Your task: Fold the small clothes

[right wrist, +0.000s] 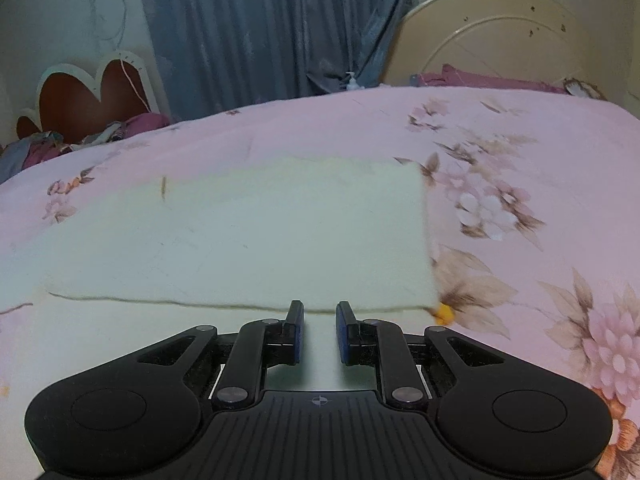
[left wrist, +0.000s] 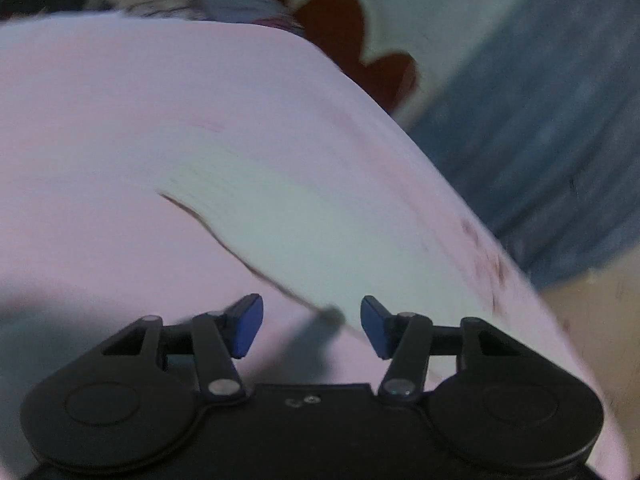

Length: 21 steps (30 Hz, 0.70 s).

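Pale cream cloth (right wrist: 240, 236) lying flat on the pink floral bedspread (right wrist: 520, 152), near edge towards both empty tongs, left gripper (left wrist: 311, 326) wide open, right gripper (right wrist: 319, 332) narrowly parted, probably poised for lifting that edge.

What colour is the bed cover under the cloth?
The bed cover is pink with pale flowers and brown leaves. It shows best in the right wrist view.

1. One pale cream cloth (right wrist: 240, 232) lies on the bed.
2. One bed with a pink floral cover (right wrist: 520, 152).
3. Two tongs: the left tongs (left wrist: 312, 326) and the right tongs (right wrist: 319, 330).
4. One blue curtain (right wrist: 272, 28).
5. One heart-shaped headboard (right wrist: 92, 96).
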Tool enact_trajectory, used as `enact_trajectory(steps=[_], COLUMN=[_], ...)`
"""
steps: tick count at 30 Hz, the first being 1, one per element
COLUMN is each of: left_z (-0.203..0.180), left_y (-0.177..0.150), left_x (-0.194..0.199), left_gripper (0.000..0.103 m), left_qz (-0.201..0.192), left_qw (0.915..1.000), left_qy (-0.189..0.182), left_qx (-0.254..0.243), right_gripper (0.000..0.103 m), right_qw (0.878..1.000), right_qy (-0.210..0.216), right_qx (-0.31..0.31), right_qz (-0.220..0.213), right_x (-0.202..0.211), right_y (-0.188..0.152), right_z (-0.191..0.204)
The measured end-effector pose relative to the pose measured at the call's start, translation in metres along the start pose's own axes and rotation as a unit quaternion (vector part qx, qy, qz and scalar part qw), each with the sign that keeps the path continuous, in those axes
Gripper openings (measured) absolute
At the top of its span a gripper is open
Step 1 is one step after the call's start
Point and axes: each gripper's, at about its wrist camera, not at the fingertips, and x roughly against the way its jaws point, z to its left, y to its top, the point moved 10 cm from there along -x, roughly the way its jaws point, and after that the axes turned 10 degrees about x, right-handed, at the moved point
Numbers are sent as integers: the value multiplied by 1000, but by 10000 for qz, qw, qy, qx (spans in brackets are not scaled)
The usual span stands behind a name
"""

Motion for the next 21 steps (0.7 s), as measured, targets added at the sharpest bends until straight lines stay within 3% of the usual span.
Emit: enact_trajectory(steps=[4, 7, 8, 11, 14, 17, 21], left_z=[12, 18, 21, 22, -5, -50, -128], left_y=[26, 37, 41, 44, 39, 15, -28], left_x=[-12, -20, -24, -31, -29, -26, -30], left_gripper=[49, 25, 5, 3, 3, 3, 3], left_qz=[-159, -224, -212, -254, -369, -286, -17], left_qw=[9975, 9950, 9940, 9925, 9965, 9985, 9924], left_qy=[-167, -115, -65, -40, -103, -451, -992], left_qx=[675, 966, 1069, 1199, 741, 85, -731], right_gripper=[17, 17, 17, 17, 17, 17, 17], right_qw=[10000, 9996, 9995, 9996, 9994, 9988, 9987], right_qy=[-16, -60, -104, -141, -241, -270, -260], right_qx=[-70, -129, -144, -163, -226, -390, -432], right_qz=[-36, -227, -263, -199, -108, -113, -107], right_x=[-3, 3, 5, 5, 4, 7, 11], right_y=[9, 17, 20, 22, 19, 14, 9], right_z=[10, 10, 8, 2, -6, -12, -14])
